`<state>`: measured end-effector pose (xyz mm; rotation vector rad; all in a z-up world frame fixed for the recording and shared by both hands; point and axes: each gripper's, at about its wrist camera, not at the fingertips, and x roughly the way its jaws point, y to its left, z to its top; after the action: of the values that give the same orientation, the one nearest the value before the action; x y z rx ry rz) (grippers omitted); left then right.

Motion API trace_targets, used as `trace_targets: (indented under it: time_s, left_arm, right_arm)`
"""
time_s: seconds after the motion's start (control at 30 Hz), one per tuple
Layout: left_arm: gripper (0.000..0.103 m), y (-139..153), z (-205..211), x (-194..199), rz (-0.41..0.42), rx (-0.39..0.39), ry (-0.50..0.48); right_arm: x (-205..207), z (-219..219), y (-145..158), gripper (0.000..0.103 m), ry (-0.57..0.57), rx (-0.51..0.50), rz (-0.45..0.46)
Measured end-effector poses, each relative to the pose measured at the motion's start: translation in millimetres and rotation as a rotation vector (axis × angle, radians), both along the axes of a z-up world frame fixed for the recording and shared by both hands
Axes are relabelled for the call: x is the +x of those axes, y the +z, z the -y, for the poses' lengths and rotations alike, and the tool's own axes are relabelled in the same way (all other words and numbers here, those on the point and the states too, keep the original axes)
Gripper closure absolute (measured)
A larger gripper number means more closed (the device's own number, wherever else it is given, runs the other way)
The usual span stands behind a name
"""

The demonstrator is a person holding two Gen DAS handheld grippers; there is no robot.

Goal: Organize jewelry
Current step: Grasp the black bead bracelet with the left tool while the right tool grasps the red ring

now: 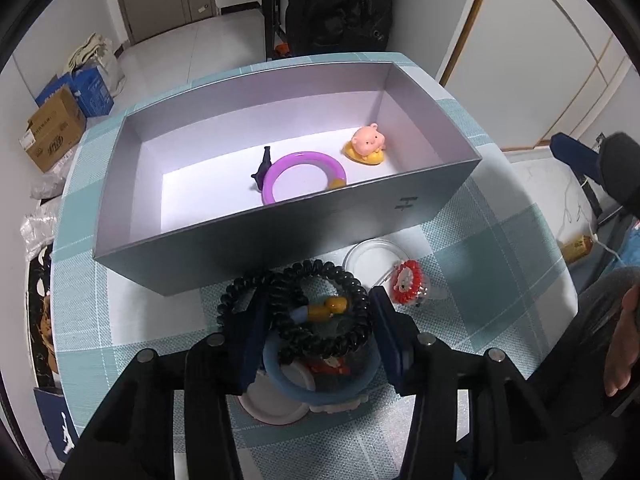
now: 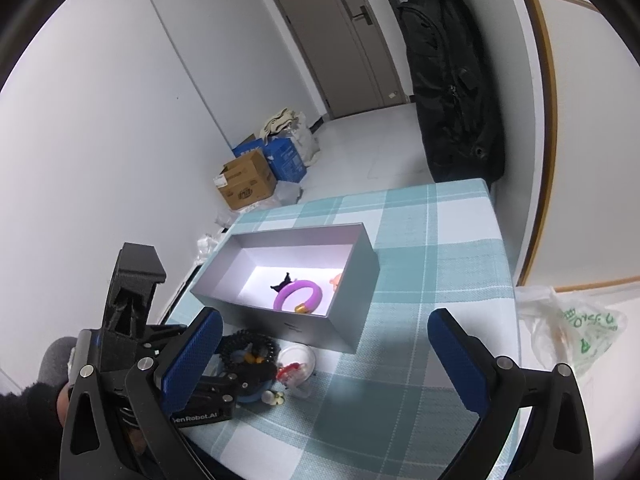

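Jewelry lies heaped just outside the grey box's (image 1: 224,248) near wall. Going left to right: the left gripper (image 1: 316,320) straddles the black coil bracelet (image 1: 320,304), jaws partly spread and not visibly pinching it; closing on one loop should avoid dragging the blue ring (image 1: 320,394) underneath. The right gripper (image 2: 324,356) hangs wide open, holding nothing.

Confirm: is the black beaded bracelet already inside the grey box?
No, the black beaded bracelet lies on the tablecloth before the grey box.
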<state>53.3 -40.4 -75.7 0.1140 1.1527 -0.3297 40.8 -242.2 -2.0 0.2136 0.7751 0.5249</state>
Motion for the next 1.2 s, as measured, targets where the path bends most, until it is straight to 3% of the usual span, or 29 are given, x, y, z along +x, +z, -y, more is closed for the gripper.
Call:
trace_targets:
  time_s: [0.2, 0.6, 0.8, 0.97, 1.1, 1.2]
  left_arm:
    - [0.066, 7.3, -7.0, -0.7, -0.004, -0.048, 0.013]
    - [0.066, 55.3, -37.4, -10.1, 0.073, -0.242, 0.049]
    - [0.066, 71.4, -59.3, -8.3, 0.095, -0.346, 0.102]
    - [0.066, 77.5, -76.3, -4.1, 0.125, -0.385, 0.144]
    - [0.066, 82.0, -89.7, -4.8, 0.144, -0.399, 0.169]
    - [0.066, 84.7, -96.5, -5.2, 0.158, -0.406, 0.183]
  right_arm:
    - [-1.6, -0.1, -0.7, 0.0, 0.009, 0.006, -0.011]
    - [-9.5, -9.9, -16.6, 0.002, 0.041, -0.016, -0.079]
    - [-13.5, -36.0, -31.4, 0.017, 0.129, -0.081, -0.114]
    - [-12.0, -51.6, -46.3, 0.042, 0.159, -0.141, -0.141]
    - [-10.8, -60.7, -54.8, 0.047, 0.175, -0.183, -0.148]
    - [-10.9, -66.5, -57.5, 0.058, 0.19, -0.198, -0.145]
